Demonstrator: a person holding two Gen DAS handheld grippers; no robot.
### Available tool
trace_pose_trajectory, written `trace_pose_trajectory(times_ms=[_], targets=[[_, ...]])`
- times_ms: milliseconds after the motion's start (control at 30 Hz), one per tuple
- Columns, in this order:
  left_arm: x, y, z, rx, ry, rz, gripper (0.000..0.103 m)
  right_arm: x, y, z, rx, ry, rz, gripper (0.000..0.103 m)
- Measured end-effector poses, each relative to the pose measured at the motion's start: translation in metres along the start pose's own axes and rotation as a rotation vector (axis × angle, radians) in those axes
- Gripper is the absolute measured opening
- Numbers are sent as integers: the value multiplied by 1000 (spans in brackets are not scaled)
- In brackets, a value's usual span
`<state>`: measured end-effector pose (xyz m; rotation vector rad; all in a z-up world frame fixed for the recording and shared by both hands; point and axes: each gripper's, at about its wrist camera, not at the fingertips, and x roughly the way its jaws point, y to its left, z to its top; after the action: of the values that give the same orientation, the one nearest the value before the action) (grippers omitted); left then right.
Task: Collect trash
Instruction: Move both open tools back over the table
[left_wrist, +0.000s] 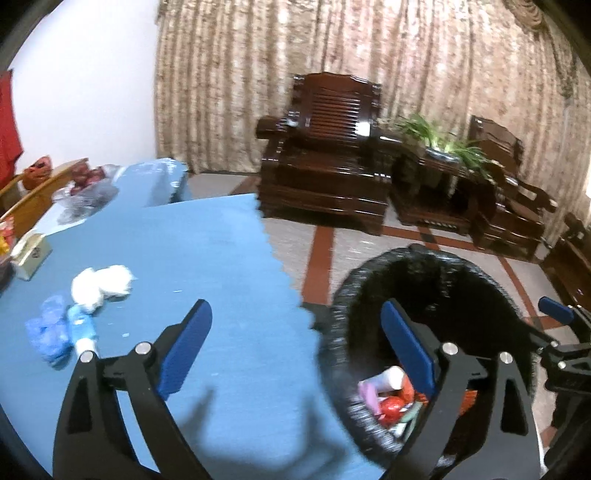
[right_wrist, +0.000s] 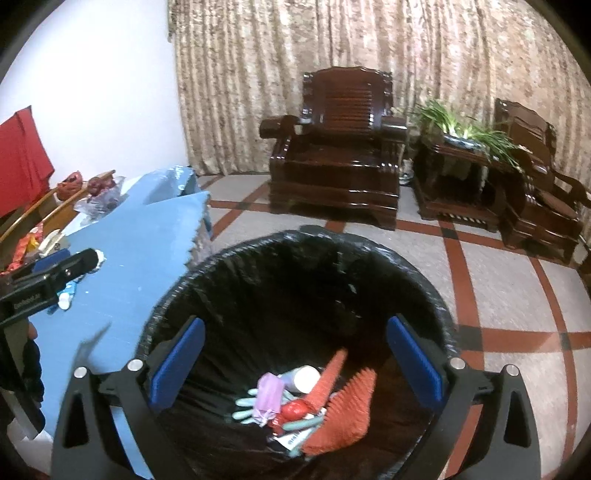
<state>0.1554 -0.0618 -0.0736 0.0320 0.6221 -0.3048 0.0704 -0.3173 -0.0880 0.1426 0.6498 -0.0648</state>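
A bin with a black liner stands on the floor beside the blue table. Inside lie orange pleated paper, a purple wrapper, a white tube and a red ball. My right gripper hangs open over the bin's mouth with nothing between its fingers. My left gripper is open and empty too, straddling the table's edge and the bin's rim. On the table to its left lie a crumpled white tissue, a crumpled blue wrapper and a small blue and white tube.
A tissue box and a clear bag of red fruit sit at the table's far left. Dark wooden armchairs and a side table with a plant stand before the curtain, across tiled floor.
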Motion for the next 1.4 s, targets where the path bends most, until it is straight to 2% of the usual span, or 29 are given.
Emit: trace_pose_trajectory(times_ms=[633, 867, 1200, 1400], targets=[[-41, 130, -20, -140, -11, 240, 91, 33, 130, 30, -168, -35, 201, 97], [-45, 184, -28, -193, 2, 329, 91, 59, 185, 36, -214, -37, 281, 97], [-32, 251, -42, -252, 39, 429, 91, 90, 250, 32, -287, -16, 351, 97], [-10, 273, -46, -278, 77, 440, 91, 110, 272, 28, -306, 8, 368, 97]])
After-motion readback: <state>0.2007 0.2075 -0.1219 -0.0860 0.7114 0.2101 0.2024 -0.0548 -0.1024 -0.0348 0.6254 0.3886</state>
